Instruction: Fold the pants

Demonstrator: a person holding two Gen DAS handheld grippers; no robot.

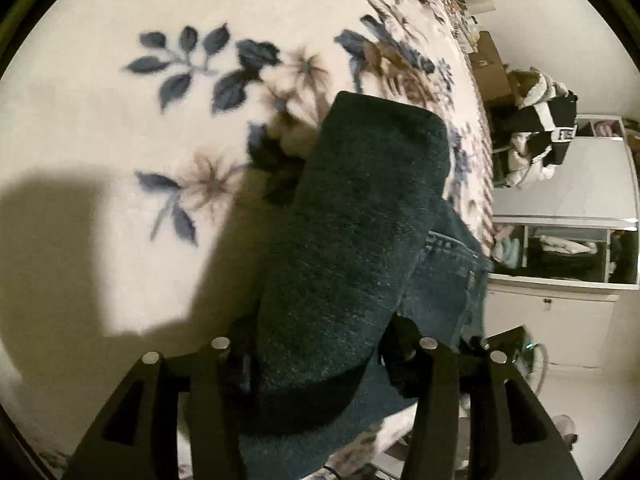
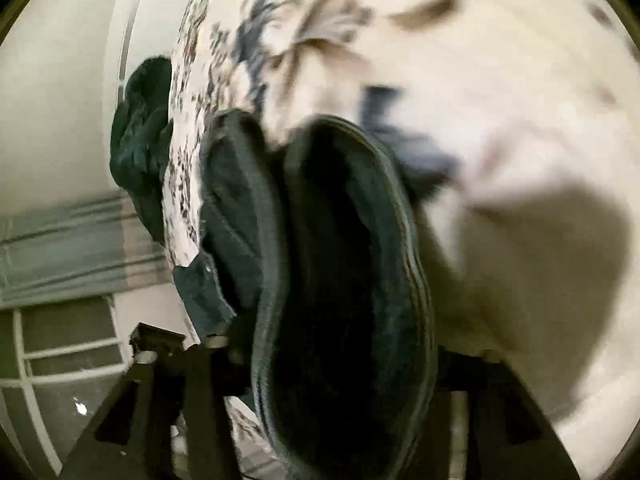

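Note:
Dark blue jeans [image 1: 352, 216] hang over a bed with a white floral bedspread [image 1: 120, 128]. In the left wrist view a thick fold of denim runs up from between my fingers, and my left gripper [image 1: 320, 354] is shut on it. In the right wrist view, which is blurred, the hemmed edge of the jeans [image 2: 344, 264] fills the space between my fingers, and my right gripper [image 2: 340, 356] is shut on it. More denim [image 2: 228, 200] lies on the bedspread [image 2: 520, 160] to the left. Both grippers hold the cloth above the bed.
The bed's edge runs down the right of the left wrist view. Beyond it stand a white cabinet [image 1: 560, 304], cardboard boxes [image 1: 490, 68] and a pile of clothes [image 1: 536, 132]. In the right wrist view a dark garment [image 2: 140, 128] hangs at the bed's left edge near a window [image 2: 60, 344].

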